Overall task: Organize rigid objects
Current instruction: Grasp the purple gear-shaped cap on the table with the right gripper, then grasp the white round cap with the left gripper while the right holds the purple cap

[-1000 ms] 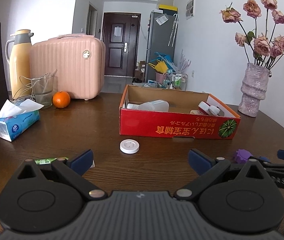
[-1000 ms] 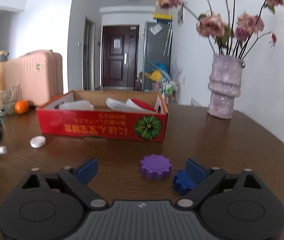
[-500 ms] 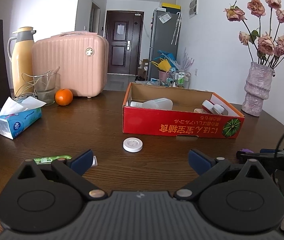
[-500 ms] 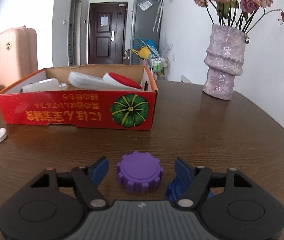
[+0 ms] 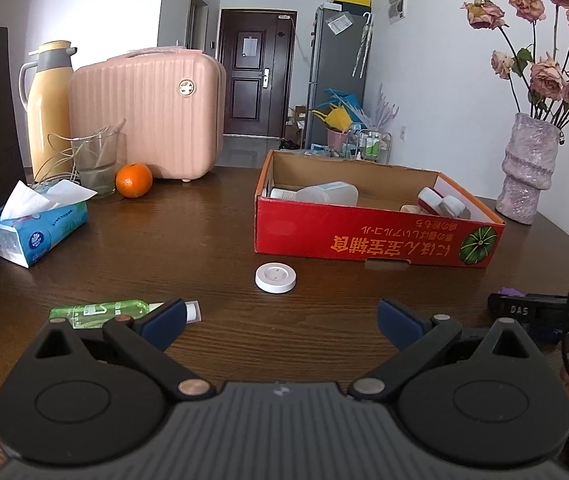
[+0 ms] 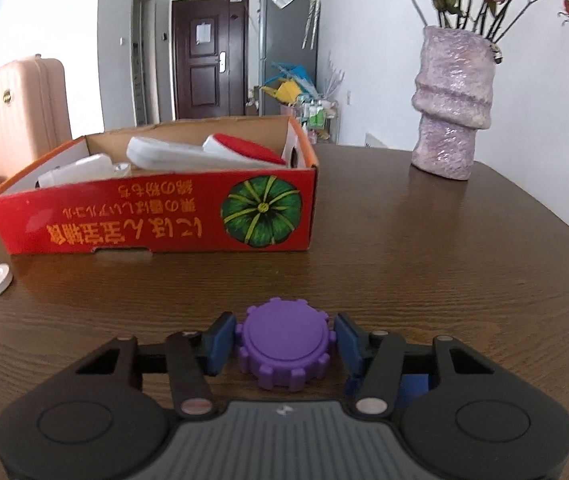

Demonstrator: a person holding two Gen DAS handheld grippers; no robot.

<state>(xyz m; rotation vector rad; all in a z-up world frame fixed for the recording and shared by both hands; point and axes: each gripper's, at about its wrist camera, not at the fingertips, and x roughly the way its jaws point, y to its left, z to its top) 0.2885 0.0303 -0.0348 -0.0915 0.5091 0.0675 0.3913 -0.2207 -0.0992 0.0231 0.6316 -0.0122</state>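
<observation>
My right gripper (image 6: 283,340) is shut on a purple gear-shaped cap (image 6: 283,346) that rests on the wooden table (image 6: 424,264); its blue pads (image 6: 220,340) press the cap's sides. A blue gear piece (image 6: 414,386) lies under its right finger. The red cardboard box (image 6: 152,220) with bottles and white containers stands ahead; it also shows in the left wrist view (image 5: 372,236). My left gripper (image 5: 280,318) is open and empty above the table. A white round cap (image 5: 275,277) lies ahead of it, and a small green bottle (image 5: 100,312) lies by its left finger.
A tissue pack (image 5: 36,228), an orange (image 5: 133,180), a glass (image 5: 94,160), a thermos (image 5: 50,104) and a pink case (image 5: 148,112) stand at the back left. A purple vase (image 6: 452,104) with dried roses stands at the right. The right gripper shows at the left view's right edge (image 5: 532,312).
My right gripper moved forward over the purple cap and closed its fingers onto it. My left gripper drew back slightly and stayed open.
</observation>
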